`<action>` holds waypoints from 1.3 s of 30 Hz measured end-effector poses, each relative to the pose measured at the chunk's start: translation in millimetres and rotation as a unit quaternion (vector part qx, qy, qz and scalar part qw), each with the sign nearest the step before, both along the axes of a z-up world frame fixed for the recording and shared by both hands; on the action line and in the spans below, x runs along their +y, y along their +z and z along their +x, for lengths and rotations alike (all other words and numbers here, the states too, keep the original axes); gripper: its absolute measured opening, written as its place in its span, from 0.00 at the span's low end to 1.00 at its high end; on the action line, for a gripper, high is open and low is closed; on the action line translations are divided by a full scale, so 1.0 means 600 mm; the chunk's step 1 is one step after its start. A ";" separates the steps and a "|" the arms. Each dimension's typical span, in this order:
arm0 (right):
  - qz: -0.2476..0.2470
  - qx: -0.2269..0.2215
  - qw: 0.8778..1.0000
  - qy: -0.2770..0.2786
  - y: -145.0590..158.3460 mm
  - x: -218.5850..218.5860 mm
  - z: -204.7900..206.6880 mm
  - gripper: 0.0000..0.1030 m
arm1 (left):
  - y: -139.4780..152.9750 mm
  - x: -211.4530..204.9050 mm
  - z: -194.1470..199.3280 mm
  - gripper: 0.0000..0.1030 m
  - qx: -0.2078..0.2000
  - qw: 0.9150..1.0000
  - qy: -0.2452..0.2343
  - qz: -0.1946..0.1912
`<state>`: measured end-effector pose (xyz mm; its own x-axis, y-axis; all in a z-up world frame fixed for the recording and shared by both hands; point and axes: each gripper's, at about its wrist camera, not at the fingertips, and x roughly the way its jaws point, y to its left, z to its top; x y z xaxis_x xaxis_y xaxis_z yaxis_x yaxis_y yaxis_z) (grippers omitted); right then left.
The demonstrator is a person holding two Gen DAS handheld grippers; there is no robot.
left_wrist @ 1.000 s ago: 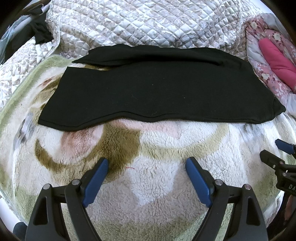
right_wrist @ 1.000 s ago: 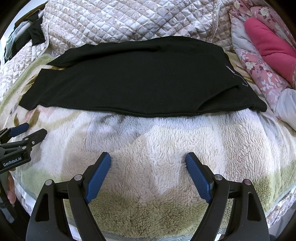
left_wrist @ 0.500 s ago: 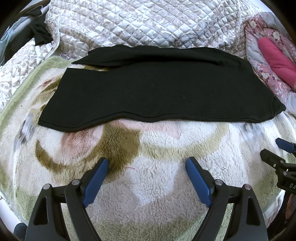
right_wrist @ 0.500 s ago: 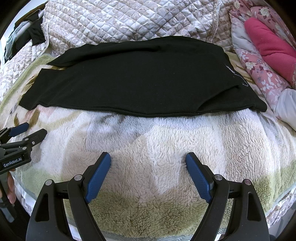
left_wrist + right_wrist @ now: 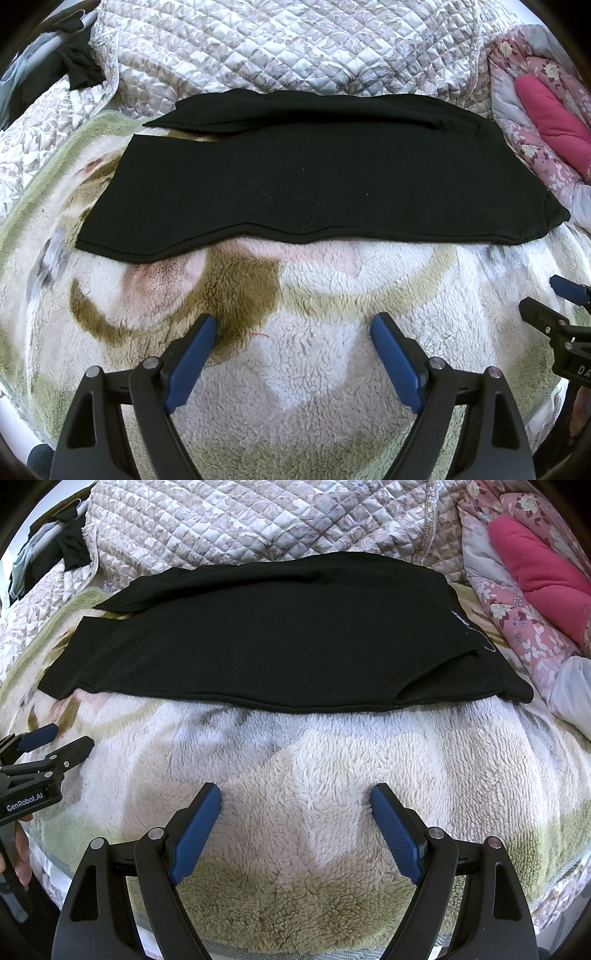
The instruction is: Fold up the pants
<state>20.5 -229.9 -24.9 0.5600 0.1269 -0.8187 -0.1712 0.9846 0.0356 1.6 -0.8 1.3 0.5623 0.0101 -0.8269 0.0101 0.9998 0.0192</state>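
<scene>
Black pants (image 5: 314, 184) flat on fleece blanket (image 5: 314, 295); both grippers (left gripper (image 5: 293, 328), right gripper (image 5: 295, 799)) agape

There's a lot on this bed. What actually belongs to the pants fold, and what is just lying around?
Belongs to the job:
- black pants, laid flat across the fleece blanket
- left gripper, open, holding nothing
- right gripper, open, holding nothing

Just lying about:
- quilted bedspread behind the pants
- pink pillow on the floral quilt, far right
- dark clothes, far left
</scene>
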 end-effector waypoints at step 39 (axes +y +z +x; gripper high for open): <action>0.165 -0.014 0.979 -0.117 0.034 -0.167 0.083 0.81 | -0.003 0.175 0.053 0.84 -0.020 0.985 0.126 -0.116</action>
